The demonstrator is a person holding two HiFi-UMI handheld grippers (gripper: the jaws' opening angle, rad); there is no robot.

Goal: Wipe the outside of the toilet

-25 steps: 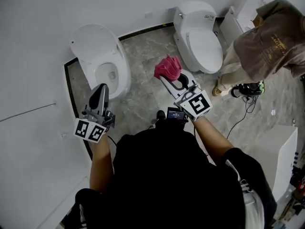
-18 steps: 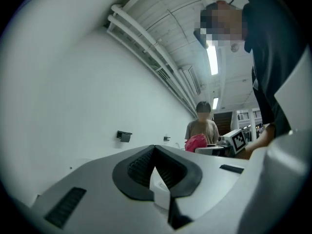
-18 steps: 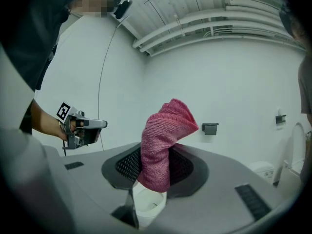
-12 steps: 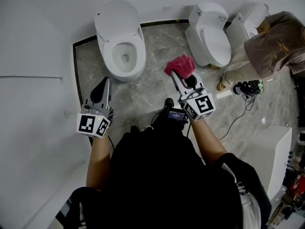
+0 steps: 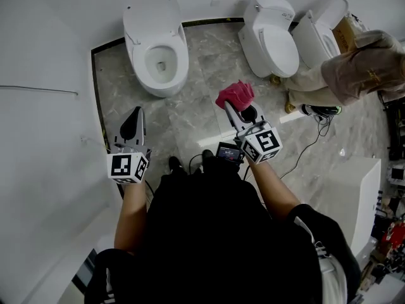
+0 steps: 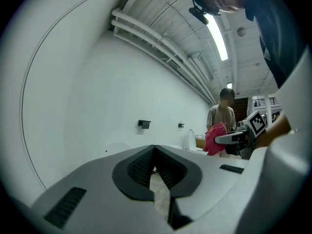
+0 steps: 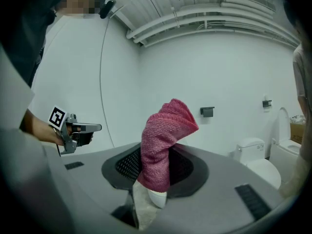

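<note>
The open toilet (image 5: pixel 156 33) has come straight ahead, still unwiped; right tool (image 5: pixel 231 106) grips the pink cloth (image 5: pixel 235 95), left tool (image 5: pixel 134 116) is closed, empty.

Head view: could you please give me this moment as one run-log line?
right tongs: shut on cloth | left tongs: shut, empty | left toilet: bowl open, untouched | wipe: not yet begun
</note>
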